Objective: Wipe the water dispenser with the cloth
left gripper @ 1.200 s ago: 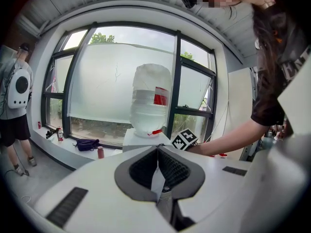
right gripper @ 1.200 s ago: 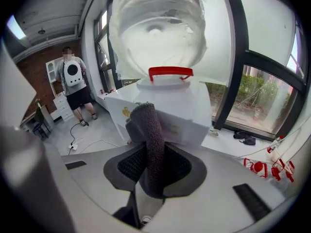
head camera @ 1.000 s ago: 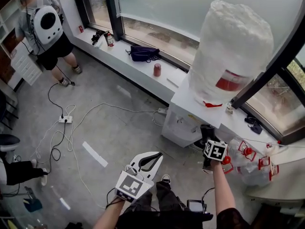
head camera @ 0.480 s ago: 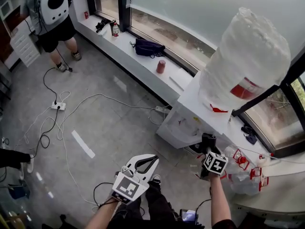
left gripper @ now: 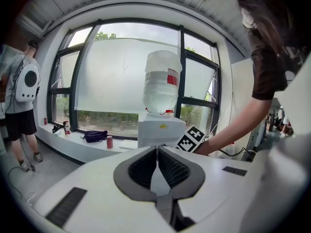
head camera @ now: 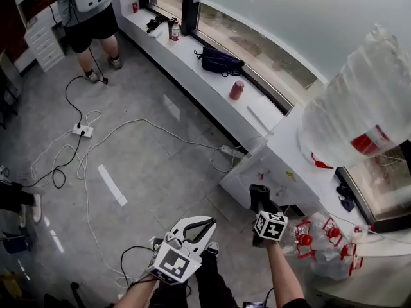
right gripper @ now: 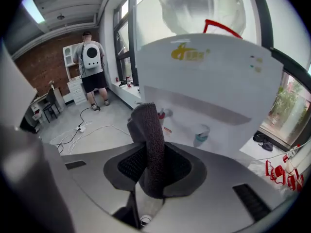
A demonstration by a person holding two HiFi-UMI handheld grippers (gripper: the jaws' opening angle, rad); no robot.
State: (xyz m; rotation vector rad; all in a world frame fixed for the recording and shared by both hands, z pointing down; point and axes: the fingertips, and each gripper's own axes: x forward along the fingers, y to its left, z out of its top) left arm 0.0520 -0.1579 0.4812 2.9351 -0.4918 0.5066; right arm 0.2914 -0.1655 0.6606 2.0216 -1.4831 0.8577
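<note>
Dark grey towelling, the cloth (right gripper: 150, 147) stood upright between the jaws of the right tool (right gripper: 154, 165), which pinched it near its lower end while its rolled top rose above the jaw tips. Just beyond it was the white front of the water dispenser (right gripper: 209, 91), with the taps showing past the cloth at 1 o'clock. Whether the cloth touched the panel could not be told. In the head view the dispenser stood at 3 o'clock, carrying a big clear bottle (head camera: 359, 114) with a red label at 2 o'clock. The right tool was held against the lower front of the cabinet at 5 o'clock. The left tool (head camera: 204, 223) hung lower, at 6 o'clock and well apart from the dispenser, aimed toward 1 o'clock. Its own view showed its jaws pressed together with nothing between them. Several empty bottles (head camera: 314, 242) with red handles lay on the floor (head camera: 148, 172) at 4 o'clock, just beside the right forearm. White cables (head camera: 96, 133) and a power strip (head camera: 81, 131) trailed over the floor at 9 o'clock. Along the window ledge (head camera: 192, 76) at 12 o'clock sat a red can (head camera: 237, 90) and a dark bag (head camera: 219, 61). A person (head camera: 90, 5) wearing a white backpack stood at 11 o'clock.
</note>
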